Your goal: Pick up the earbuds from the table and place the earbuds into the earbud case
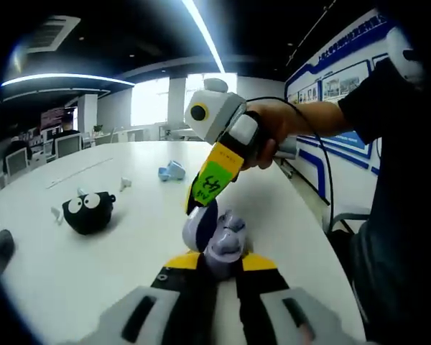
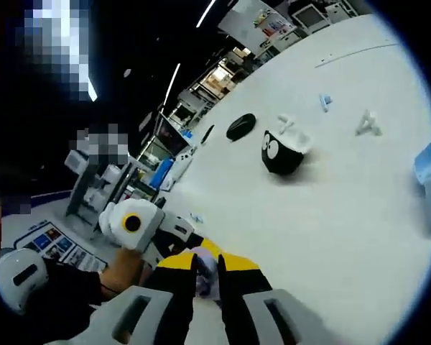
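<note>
Both tongs meet at the open earbud case (image 1: 217, 241): left tongs (image 1: 219, 269) pinch it, right tongs (image 1: 197, 205) dip inside, their spread unclear. Farther left on the white surface (image 1: 93, 266) sits a black googly-eyed case (image 1: 88, 211).

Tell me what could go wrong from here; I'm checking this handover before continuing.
The left tool clamps the open pale lavender earbud case while the right tool pokes into it: pushing could twist the case loose. Small white earbuds lie far off beside the black googly-eyed plush case; reaching might knock them away.
</note>
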`<action>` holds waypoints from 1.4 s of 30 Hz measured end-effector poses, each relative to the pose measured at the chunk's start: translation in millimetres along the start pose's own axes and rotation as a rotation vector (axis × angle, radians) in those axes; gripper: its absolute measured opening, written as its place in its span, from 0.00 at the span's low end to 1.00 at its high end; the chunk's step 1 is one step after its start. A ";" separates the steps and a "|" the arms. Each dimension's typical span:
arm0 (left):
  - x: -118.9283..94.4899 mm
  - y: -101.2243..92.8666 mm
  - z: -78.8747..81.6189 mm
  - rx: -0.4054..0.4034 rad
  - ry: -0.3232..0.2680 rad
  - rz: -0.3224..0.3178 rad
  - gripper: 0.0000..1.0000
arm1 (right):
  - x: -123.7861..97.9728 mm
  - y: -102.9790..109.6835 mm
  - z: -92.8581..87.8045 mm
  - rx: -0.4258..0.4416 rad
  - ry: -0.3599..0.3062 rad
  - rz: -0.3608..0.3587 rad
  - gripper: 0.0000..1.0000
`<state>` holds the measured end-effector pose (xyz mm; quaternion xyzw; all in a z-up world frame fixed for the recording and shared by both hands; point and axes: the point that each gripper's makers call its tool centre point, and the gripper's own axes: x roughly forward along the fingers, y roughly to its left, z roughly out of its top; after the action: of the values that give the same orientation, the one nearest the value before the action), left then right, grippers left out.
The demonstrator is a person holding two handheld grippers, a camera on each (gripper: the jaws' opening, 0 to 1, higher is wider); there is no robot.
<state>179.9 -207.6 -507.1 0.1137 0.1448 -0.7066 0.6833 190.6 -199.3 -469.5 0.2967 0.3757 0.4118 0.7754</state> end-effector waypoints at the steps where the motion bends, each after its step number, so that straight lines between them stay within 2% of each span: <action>1: 0.0 -0.1 0.0 -0.001 0.000 -0.001 0.20 | -0.2 0.7 0.1 -0.018 -0.001 -0.004 0.12; 13: 0.5 -0.8 0.2 -0.007 0.000 -0.006 0.21 | -1.0 10.1 -2.3 -0.397 0.005 -0.080 0.13; 17: 0.9 -0.7 0.2 -0.006 0.000 -0.005 0.21 | -1.7 12.4 -4.7 -0.446 0.004 -0.096 0.13; 23: 1.0 -0.9 0.2 -0.002 0.001 -0.005 0.21 | -4.2 15.0 -7.4 -0.605 0.002 -0.142 0.12; 27: 1.3 -1.1 0.3 -0.002 0.001 -0.006 0.22 | -4.7 18.6 -8.7 -0.677 -0.012 -0.159 0.13; 30: 1.4 -1.4 0.4 0.000 0.001 -0.005 0.22 | -3.8 23.5 -7.2 -0.792 -0.039 -0.174 0.11; 32: 1.2 -0.1 0.9 -0.013 -0.001 -0.001 0.20 | -1.4 27.3 -12.7 -0.843 -0.022 -0.167 0.11; 33: 1.1 0.7 0.9 -0.013 -0.001 0.002 0.19 | 0.7 22.8 -21.8 -0.888 0.026 -0.191 0.11; 34: 1.0 0.8 0.9 -0.013 0.000 0.003 0.19 | 1.4 21.6 -23.6 -0.907 0.032 -0.198 0.11; 37: 0.7 0.5 0.8 -0.010 0.000 0.001 0.19 | 1.3 22.8 -24.7 -0.842 -0.003 -0.162 0.11; 38: 0.7 0.4 0.9 -0.011 0.000 0.001 0.19 | -0.8 23.8 -21.9 -0.806 -0.026 -0.153 0.12; 39: 0.7 0.4 0.9 -0.011 0.000 0.002 0.19 | -3.4 23.5 -18.0 -0.807 -0.040 -0.157 0.13; 42: 0.6 0.3 0.8 -0.013 -0.001 0.002 0.20 | -10.4 29.4 -11.9 -0.819 -0.062 -0.143 0.25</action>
<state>180.2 -208.5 -506.6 0.1090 0.1487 -0.7051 0.6847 164.5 -192.2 -449.8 -0.0509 0.1770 0.4632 0.8669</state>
